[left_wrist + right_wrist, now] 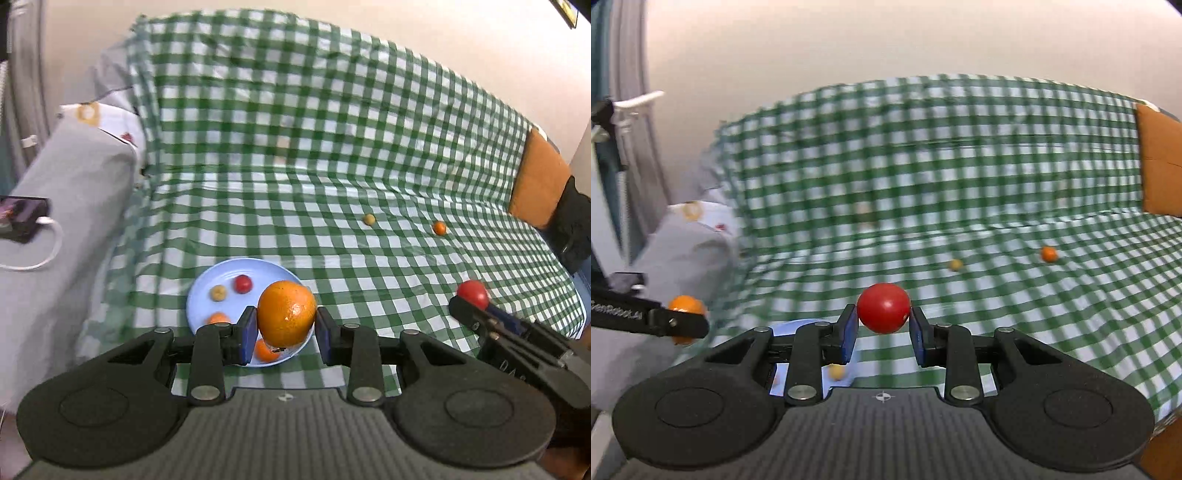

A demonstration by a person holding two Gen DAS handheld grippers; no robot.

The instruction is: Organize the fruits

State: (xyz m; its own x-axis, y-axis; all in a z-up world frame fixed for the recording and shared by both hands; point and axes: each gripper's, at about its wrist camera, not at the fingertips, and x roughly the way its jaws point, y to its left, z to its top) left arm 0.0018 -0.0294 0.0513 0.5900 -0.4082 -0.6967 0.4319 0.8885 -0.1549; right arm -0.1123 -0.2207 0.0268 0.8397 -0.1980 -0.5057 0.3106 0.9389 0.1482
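My left gripper (286,321) is shut on a large orange (286,314) held above the near edge of a light blue plate (207,288). On the plate lie a small red fruit (243,284), a yellow one (218,293) and two small orange ones (218,318). My right gripper (884,317) is shut on a red tomato-like fruit (884,308); it also shows at the right of the left wrist view, as the red fruit (472,293). A small yellow fruit (369,219) and a small orange fruit (439,228) lie loose on the checked cloth.
A green-and-white checked cloth (332,147) covers a sofa seat and backrest. A grey armrest (66,192) at the left carries a dark device with a white cable (22,221). An orange cushion (535,184) stands at the far right.
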